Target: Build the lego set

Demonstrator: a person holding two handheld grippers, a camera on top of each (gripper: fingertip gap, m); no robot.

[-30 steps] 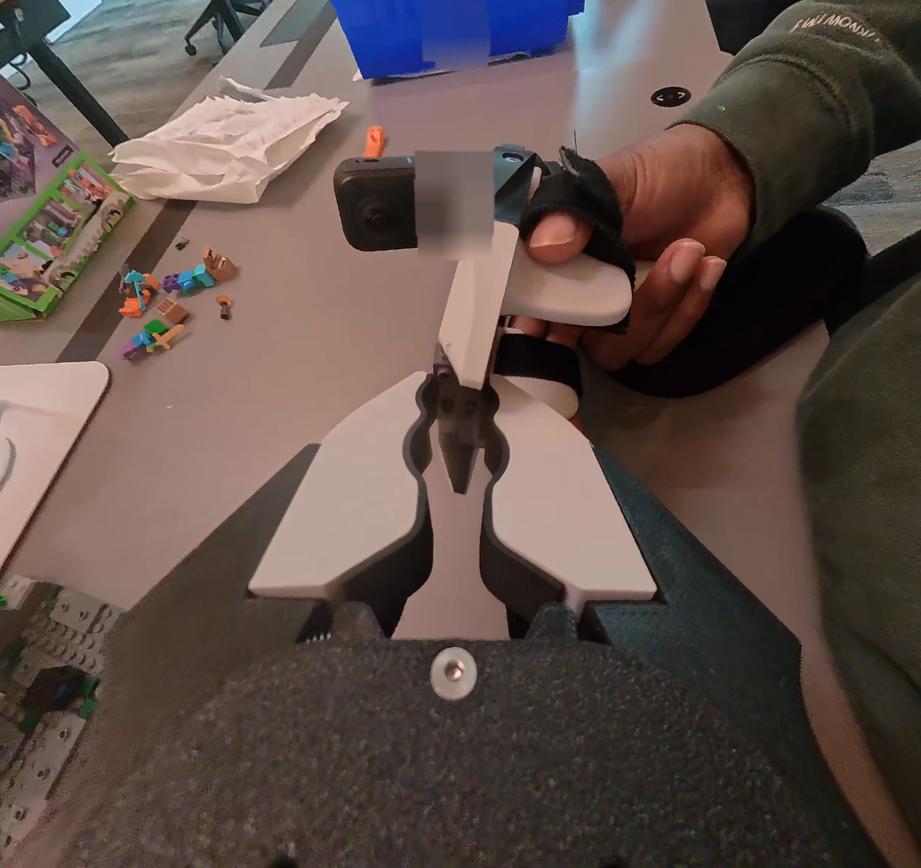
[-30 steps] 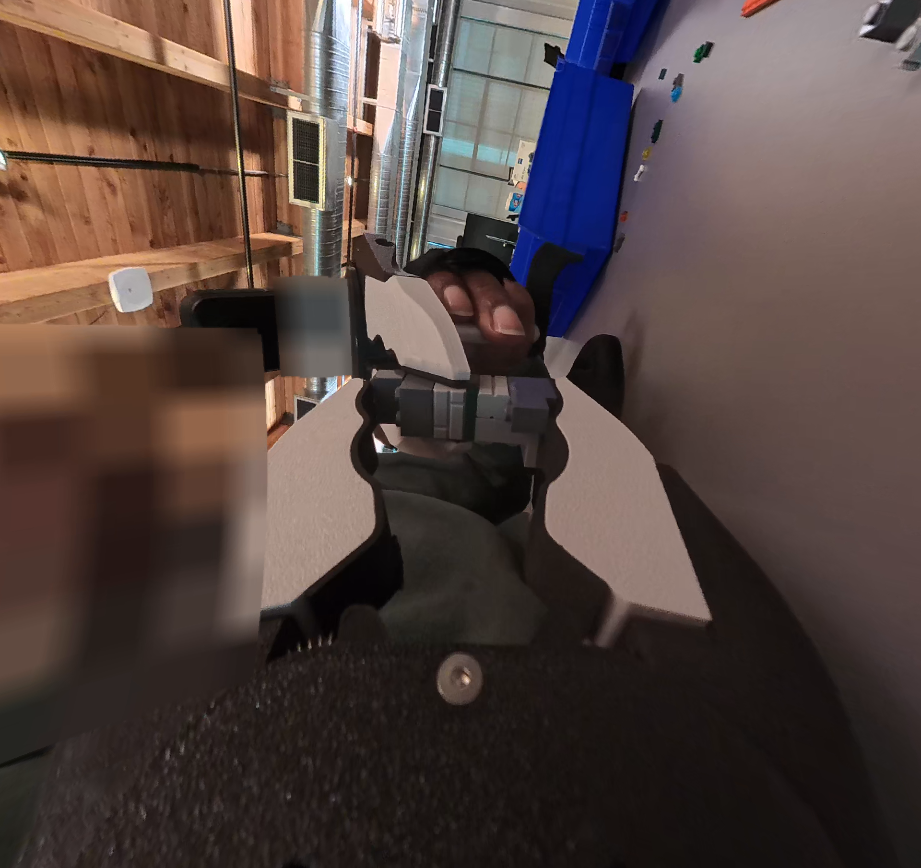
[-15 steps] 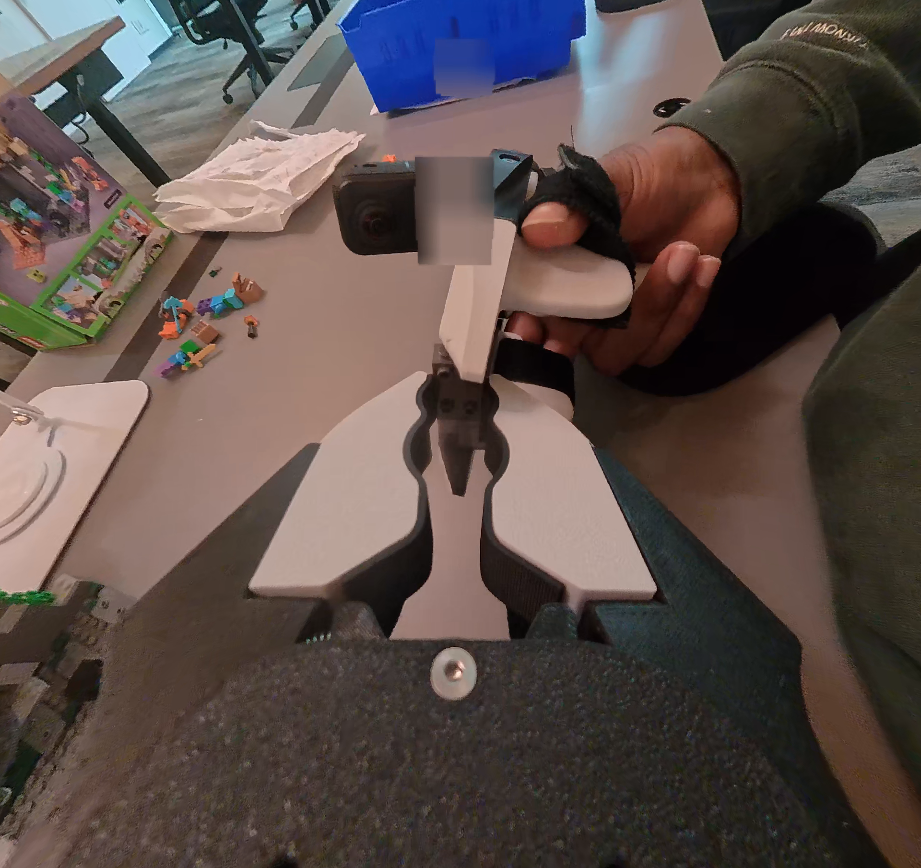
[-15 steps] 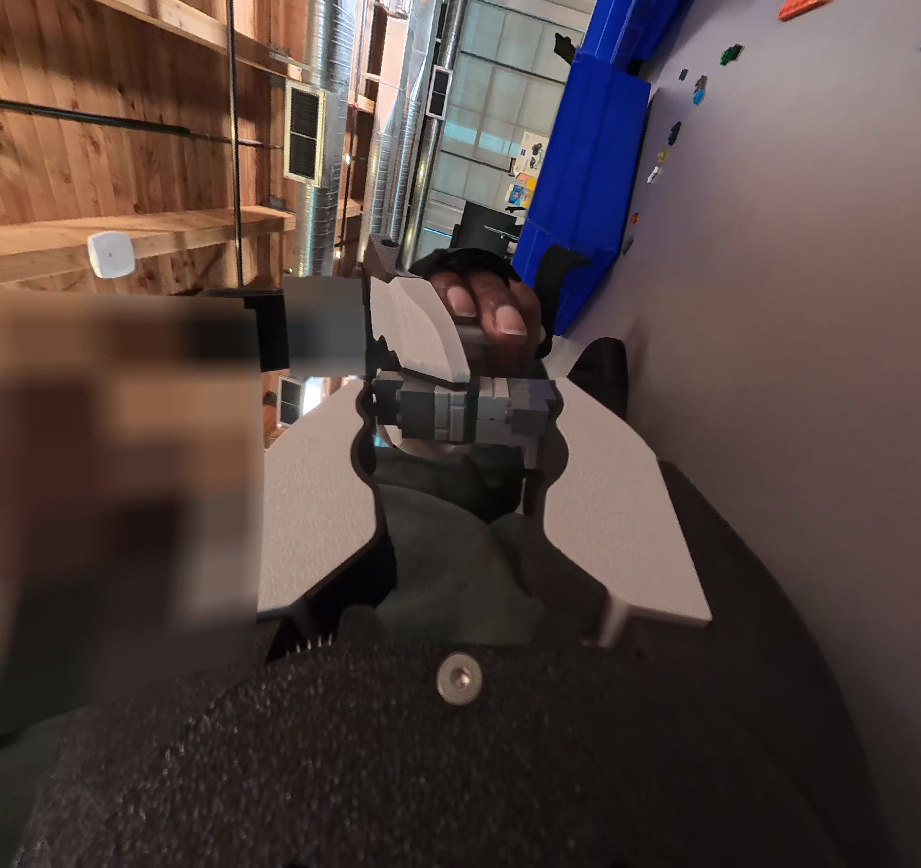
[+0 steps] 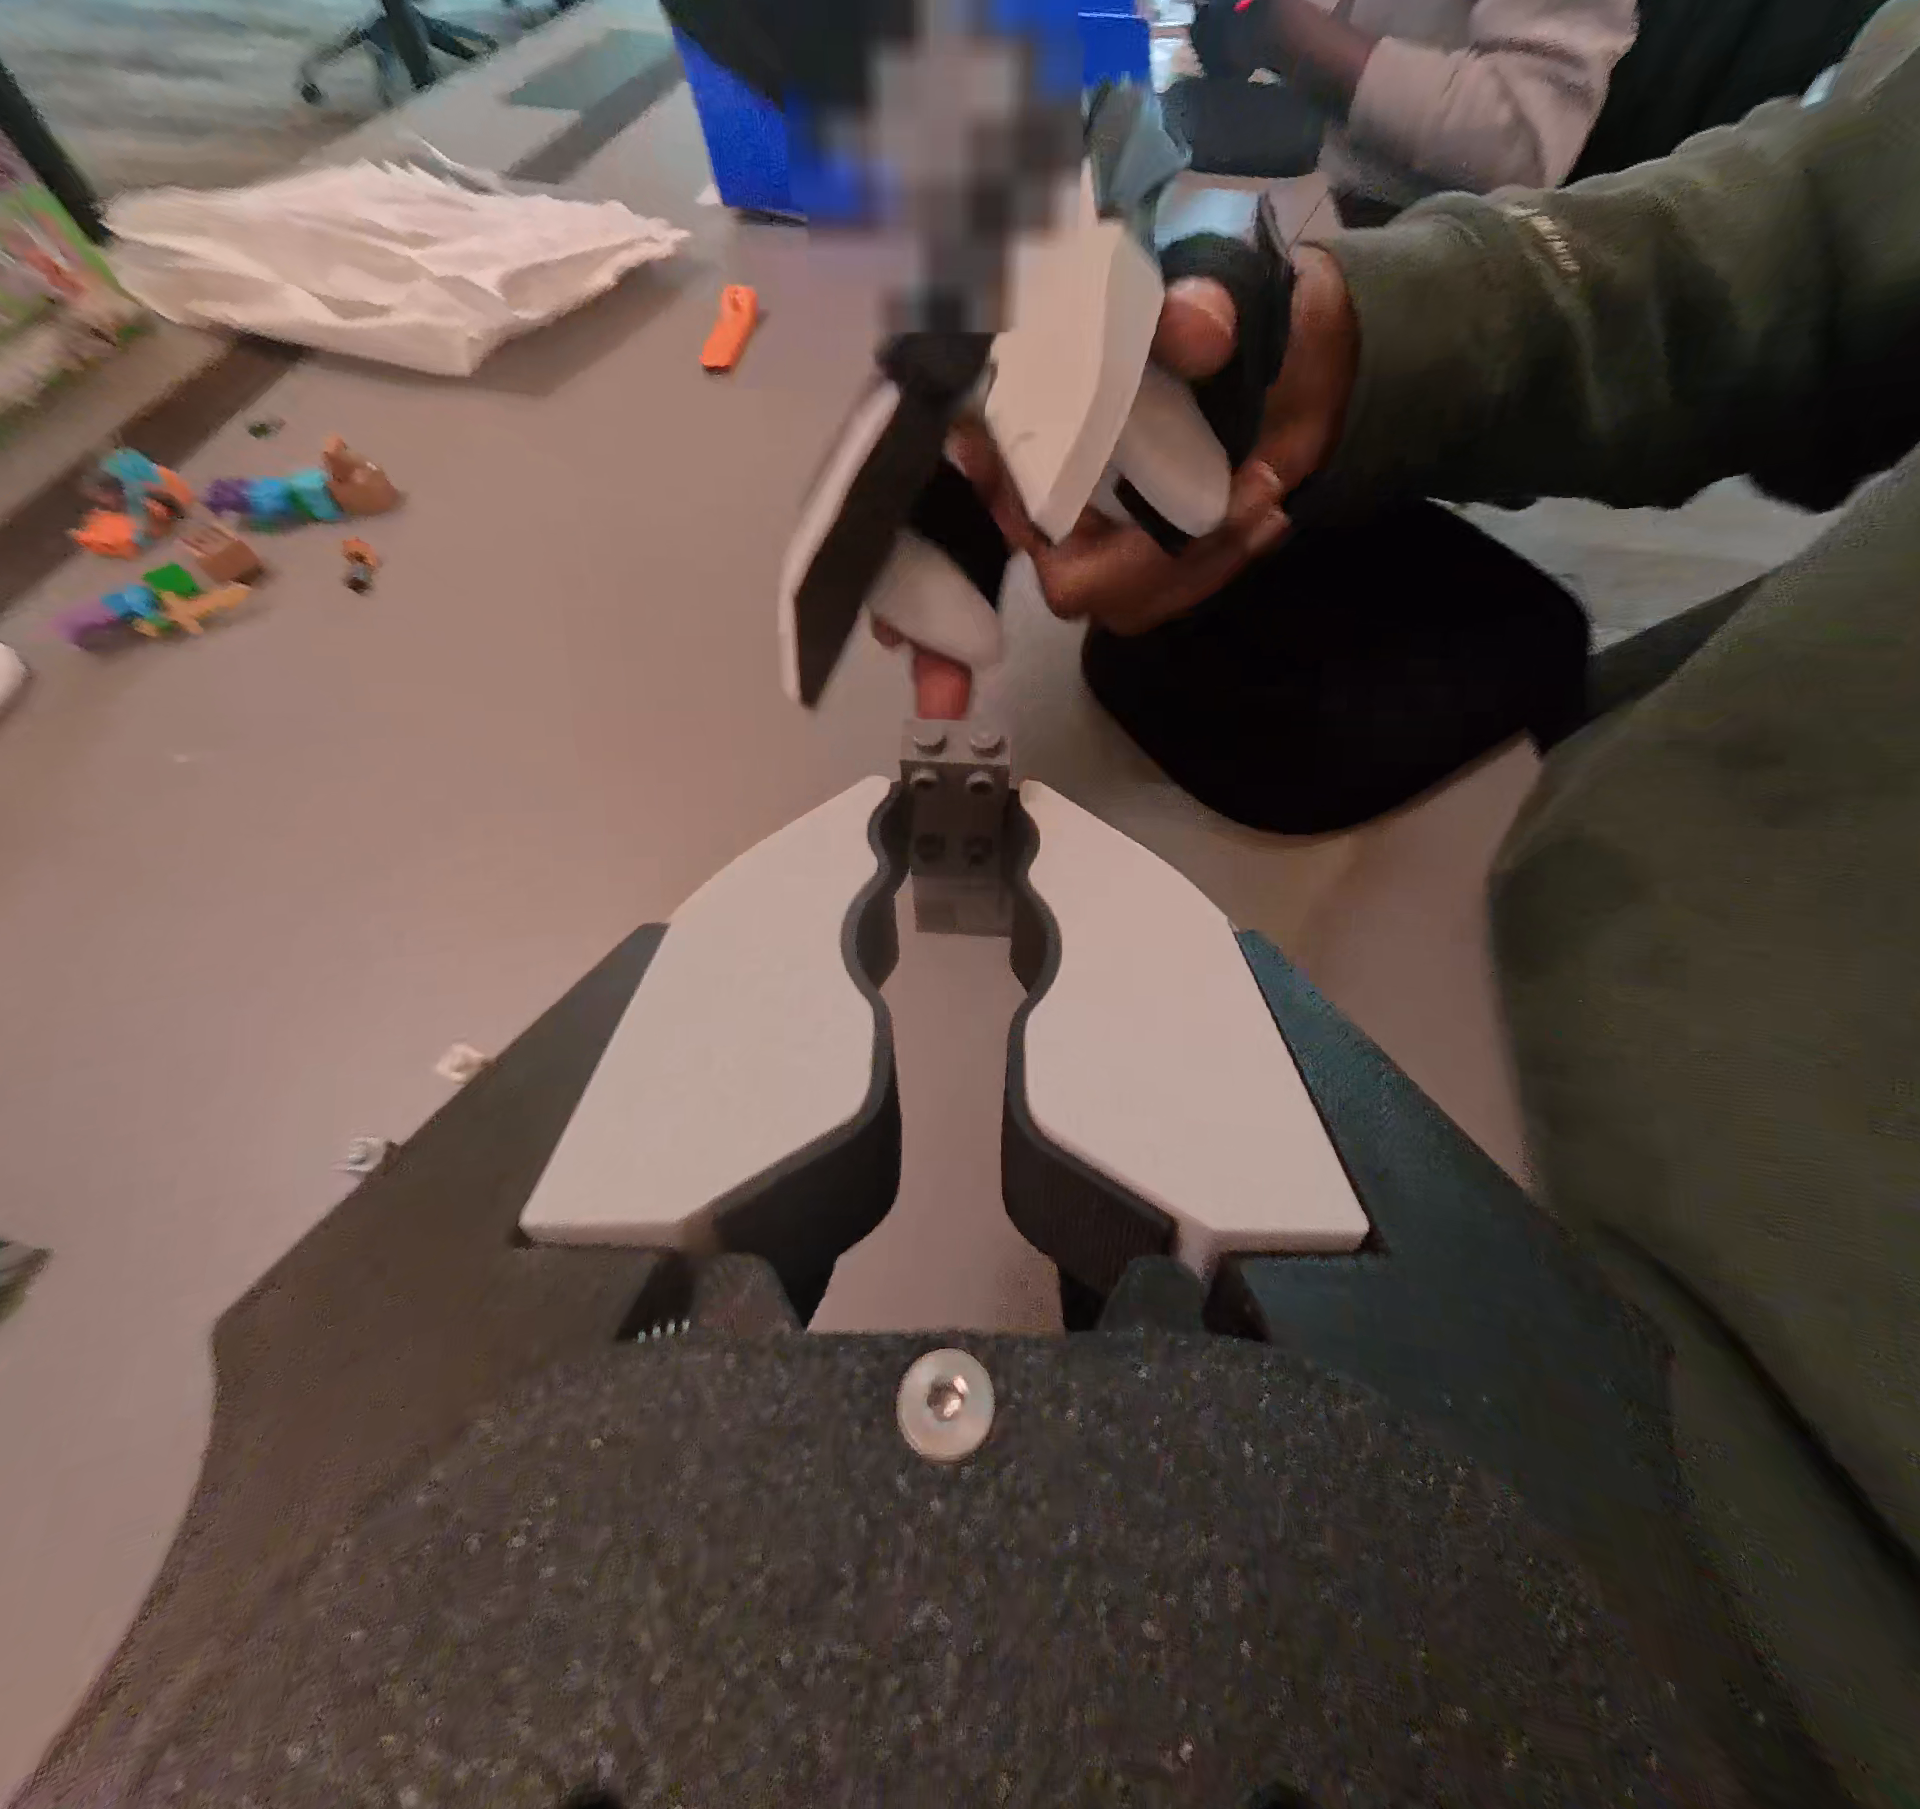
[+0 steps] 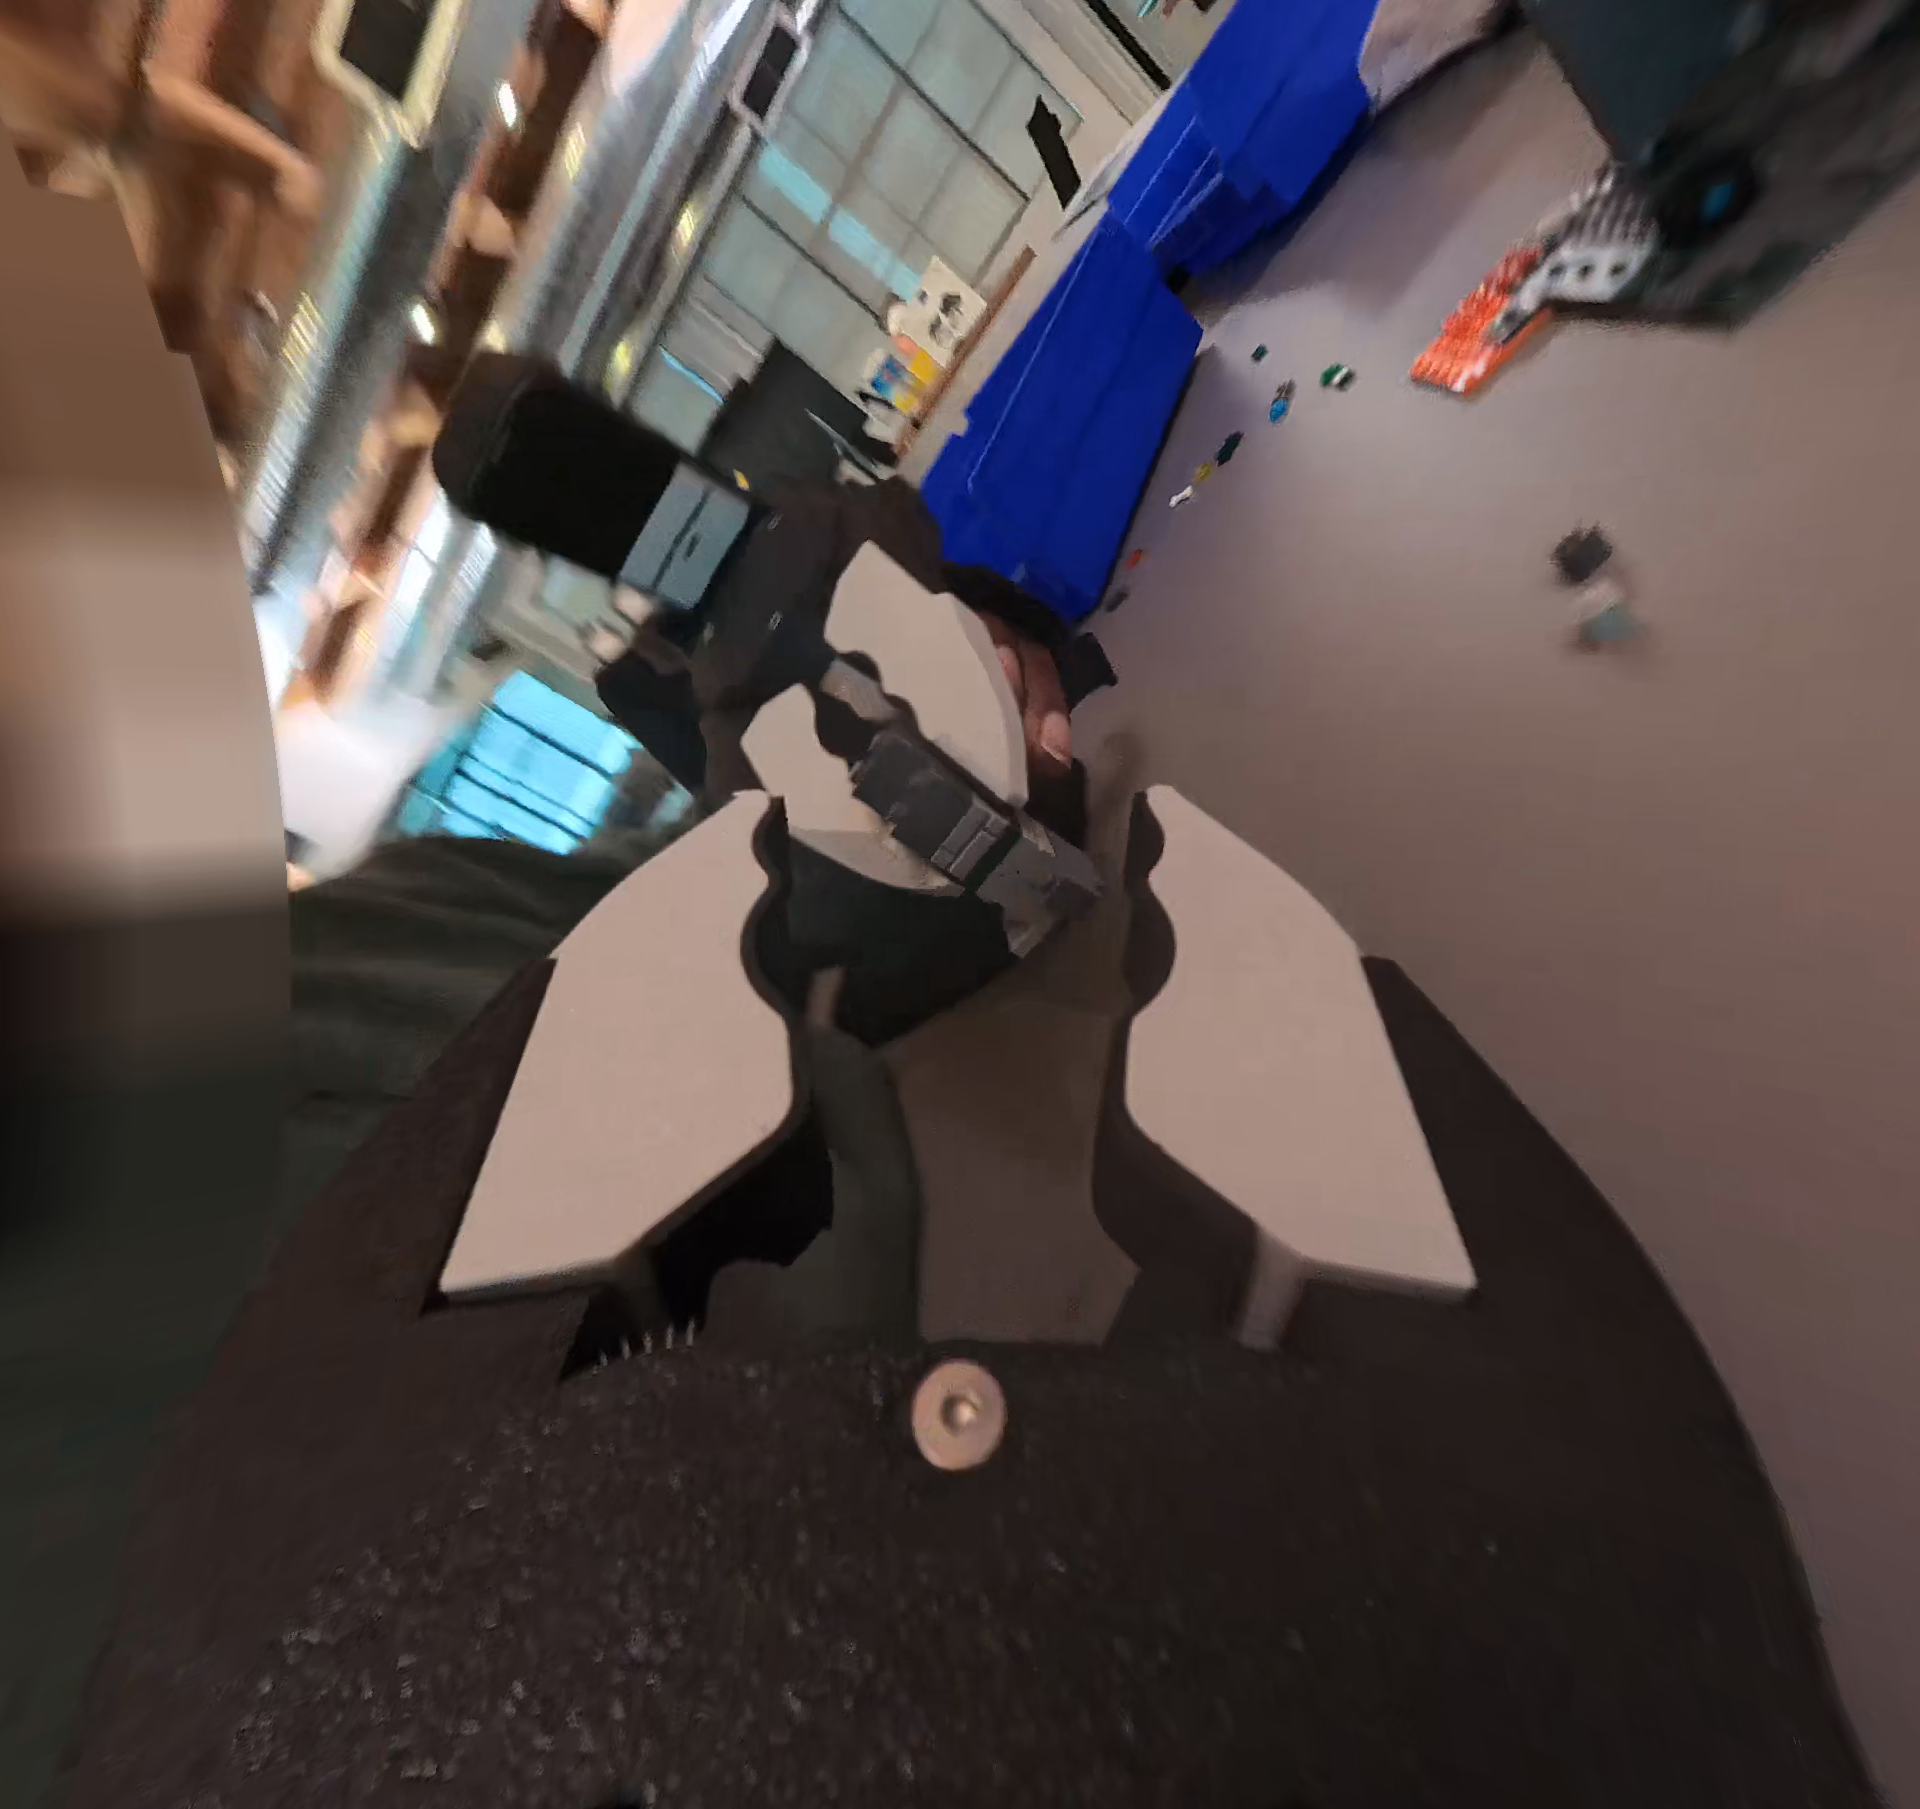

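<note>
My left gripper [image 5: 954,795] is shut on a small grey lego assembly [image 5: 956,866], studs facing the camera, held above the grey table [image 5: 468,824]. The right gripper [image 5: 935,533], in a hand with a green sleeve, hangs just beyond and above it, clear of the piece. In the right wrist view my right gripper [image 6: 954,803] is open and empty. Ahead of it the left gripper [image 6: 935,783] grips the long grey assembly [image 6: 935,814], which is tilted and reaches between my fingertips without touching them. Both views are blurred by motion.
Loose colourful minifigures and pieces [image 5: 208,533] lie at the left, with an orange piece [image 5: 727,341] and white paper bags [image 5: 384,263] behind. Blue bins [image 6: 1091,450], an orange build [image 6: 1486,336] and scattered small pieces [image 6: 1590,585] are on the table. People sit at the back. Both grippers' tips are close together, under 4 cm apart.
The right gripper has let go of the grey assembly and pulled back and up. The left gripper keeps the piece and has turned it so its studs show. Both cameras have swung.
</note>
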